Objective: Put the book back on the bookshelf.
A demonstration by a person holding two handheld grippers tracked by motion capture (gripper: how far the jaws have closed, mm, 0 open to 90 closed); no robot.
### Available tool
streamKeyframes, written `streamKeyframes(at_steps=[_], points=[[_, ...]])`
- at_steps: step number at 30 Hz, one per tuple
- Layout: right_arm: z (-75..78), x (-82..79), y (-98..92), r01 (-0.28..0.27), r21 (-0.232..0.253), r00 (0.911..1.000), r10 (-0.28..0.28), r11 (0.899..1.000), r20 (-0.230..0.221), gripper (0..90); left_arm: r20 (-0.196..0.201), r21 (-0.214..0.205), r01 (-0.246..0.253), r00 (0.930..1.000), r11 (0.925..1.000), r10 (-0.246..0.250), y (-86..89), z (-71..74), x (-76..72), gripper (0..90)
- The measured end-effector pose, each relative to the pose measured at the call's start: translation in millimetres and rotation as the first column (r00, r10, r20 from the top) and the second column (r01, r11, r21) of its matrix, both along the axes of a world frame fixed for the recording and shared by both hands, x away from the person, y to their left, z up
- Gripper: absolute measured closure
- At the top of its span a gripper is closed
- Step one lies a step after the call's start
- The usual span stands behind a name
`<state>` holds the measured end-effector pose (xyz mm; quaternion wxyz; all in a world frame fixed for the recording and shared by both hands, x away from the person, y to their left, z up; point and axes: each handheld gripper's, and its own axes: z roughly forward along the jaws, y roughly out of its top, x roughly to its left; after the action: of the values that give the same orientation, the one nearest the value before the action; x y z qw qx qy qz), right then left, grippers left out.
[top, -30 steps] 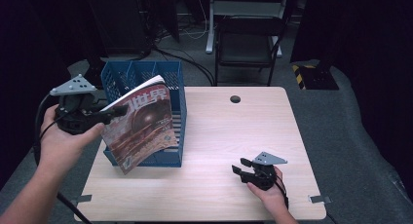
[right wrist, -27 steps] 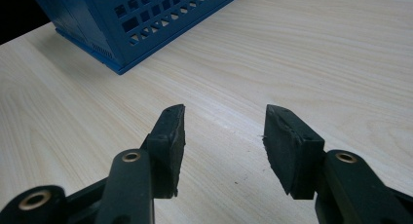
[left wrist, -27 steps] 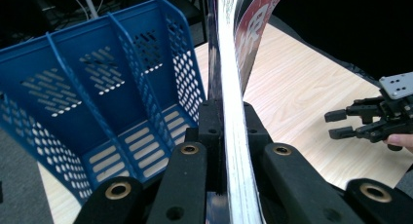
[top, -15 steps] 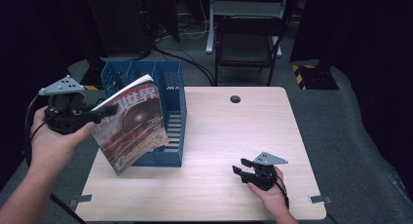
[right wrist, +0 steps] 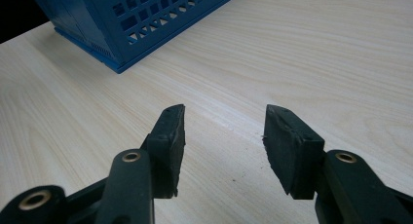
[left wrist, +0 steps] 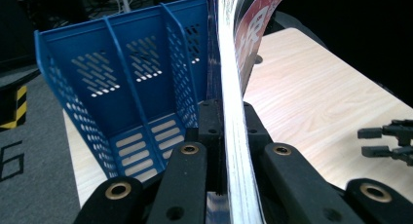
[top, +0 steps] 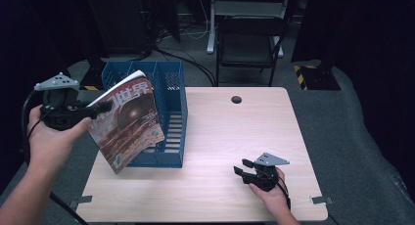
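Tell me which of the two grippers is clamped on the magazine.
The left gripper, raised beside the blue file rack, pinches the magazine. The right gripper rests open on the table.

A blue file rack (top: 166,112) stands on the left part of the desk (top: 230,132), its open slots facing up. A magazine (top: 128,120), held upright and tilted in the left tool (top: 100,107), hangs across the rack's near left side and blocks that approach. The right tool (top: 243,167) rests low near the desk's front edge, with bare wood between it and the rack.
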<state>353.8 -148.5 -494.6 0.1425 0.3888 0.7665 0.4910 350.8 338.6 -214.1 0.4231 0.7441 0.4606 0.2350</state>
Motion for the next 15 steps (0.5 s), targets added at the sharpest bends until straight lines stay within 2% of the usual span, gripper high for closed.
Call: streamKeyframes(at_steps=[6,15], points=[[-0.2,-0.2,0.3,0.004,-0.003,1.0,-0.004,1.0,-0.003,50.1,-0.001,-0.005,-0.045,0.999,0.999,0.045,4.9,-1.4,3.4,84.1],[-0.3,-0.2,0.7,0.002,-0.004,1.0,-0.002,1.0,-0.002,50.1,-0.004,-0.027,-0.083,0.9966,0.9962,0.082,10.8,-3.3,12.7,84.1]])
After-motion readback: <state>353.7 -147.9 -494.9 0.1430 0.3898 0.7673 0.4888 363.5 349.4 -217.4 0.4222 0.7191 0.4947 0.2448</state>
